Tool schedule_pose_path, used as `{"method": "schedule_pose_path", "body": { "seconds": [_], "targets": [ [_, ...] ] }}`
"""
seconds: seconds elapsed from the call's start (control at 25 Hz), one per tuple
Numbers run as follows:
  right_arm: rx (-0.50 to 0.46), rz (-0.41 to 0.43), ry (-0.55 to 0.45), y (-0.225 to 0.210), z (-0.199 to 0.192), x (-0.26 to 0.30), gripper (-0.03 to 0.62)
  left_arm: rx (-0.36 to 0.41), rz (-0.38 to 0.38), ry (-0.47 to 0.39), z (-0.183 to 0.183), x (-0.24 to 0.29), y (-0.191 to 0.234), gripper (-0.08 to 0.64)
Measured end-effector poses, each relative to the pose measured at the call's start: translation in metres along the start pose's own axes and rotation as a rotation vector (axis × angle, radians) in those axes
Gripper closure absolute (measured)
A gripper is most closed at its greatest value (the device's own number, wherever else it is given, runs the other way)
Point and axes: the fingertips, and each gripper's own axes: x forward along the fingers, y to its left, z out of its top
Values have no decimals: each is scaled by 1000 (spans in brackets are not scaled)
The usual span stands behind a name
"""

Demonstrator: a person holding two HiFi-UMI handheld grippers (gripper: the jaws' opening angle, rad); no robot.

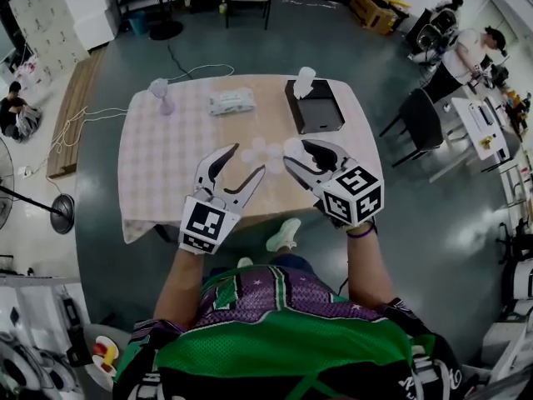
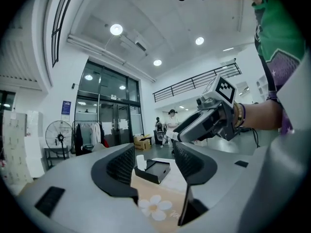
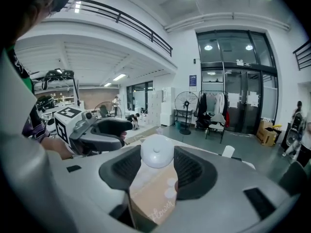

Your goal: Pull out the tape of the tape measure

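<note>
head view: white tape measure above cloth-covered table on grey floor

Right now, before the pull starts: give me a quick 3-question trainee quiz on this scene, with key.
1. True or false: the left gripper is open, with nothing between its jaws.
2. What does the right gripper hold? A) nothing B) a round white tape measure C) a pen
3. Fill in: seen from the person, the black tray lies at the table's far ____ corner.
Key: 1 true; 2 B; 3 right.
</note>
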Motion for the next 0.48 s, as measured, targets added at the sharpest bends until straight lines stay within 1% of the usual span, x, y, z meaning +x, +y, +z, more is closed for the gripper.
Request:
{"method": "schedule_pose_path", "body": {
  "seconds": [0.12,0.2,0.32,0.48],
  "targets": [
    [-10,28,18,7,-4,4,374,89,-6,24,-2,9,-9,291],
    [-14,44,26,12,-5,7,374,123,-20,31,-3,13,-16,291],
    [-22,55,33,15,-3,6,373,122,-26,27,0,19,-18,291],
    [-25,57,41,16,-5,5,374,98,-12,3,4,21,-16,298]
  ]
}}
